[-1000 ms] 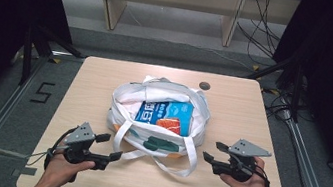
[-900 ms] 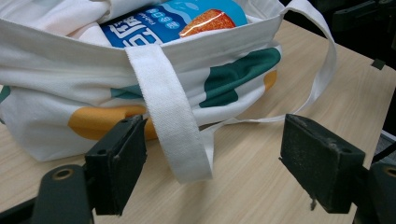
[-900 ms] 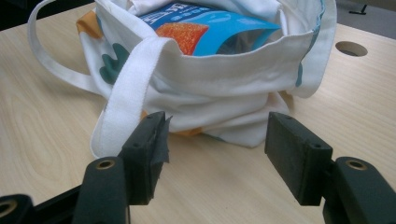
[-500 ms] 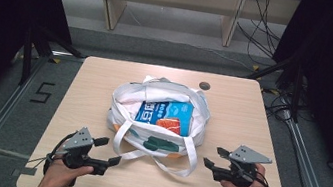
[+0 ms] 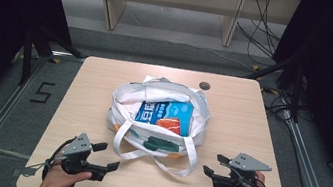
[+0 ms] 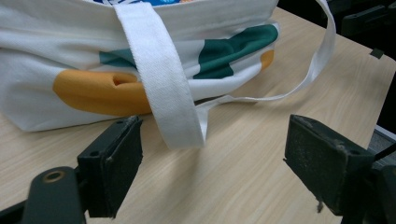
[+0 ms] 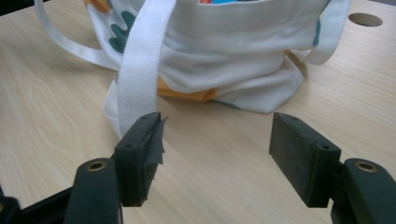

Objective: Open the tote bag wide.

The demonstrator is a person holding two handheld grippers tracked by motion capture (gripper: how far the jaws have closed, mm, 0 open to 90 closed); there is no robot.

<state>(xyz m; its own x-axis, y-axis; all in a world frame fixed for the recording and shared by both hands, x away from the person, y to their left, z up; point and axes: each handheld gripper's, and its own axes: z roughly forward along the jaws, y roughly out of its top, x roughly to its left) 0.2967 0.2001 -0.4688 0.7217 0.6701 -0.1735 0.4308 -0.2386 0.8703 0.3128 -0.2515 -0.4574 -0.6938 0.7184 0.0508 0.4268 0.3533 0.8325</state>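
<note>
At the bottom of the high view, the left tool [image 5: 104,156] and right tool [image 5: 213,164] are held with jaws spread, pinching nothing. Between and beyond them, at frame centre, a white tote bag [image 5: 157,117] is seen lying on the wooden surface [image 5: 241,120], its straps [image 5: 154,155] trailed toward the tools.

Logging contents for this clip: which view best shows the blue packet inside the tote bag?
The high view: it looks down into the open tote bag, showing the blue packet with its orange picture. The left gripper view catches only a blue sliver above the bag's rim; the right gripper view shows just a small strip of it at the top.
</note>
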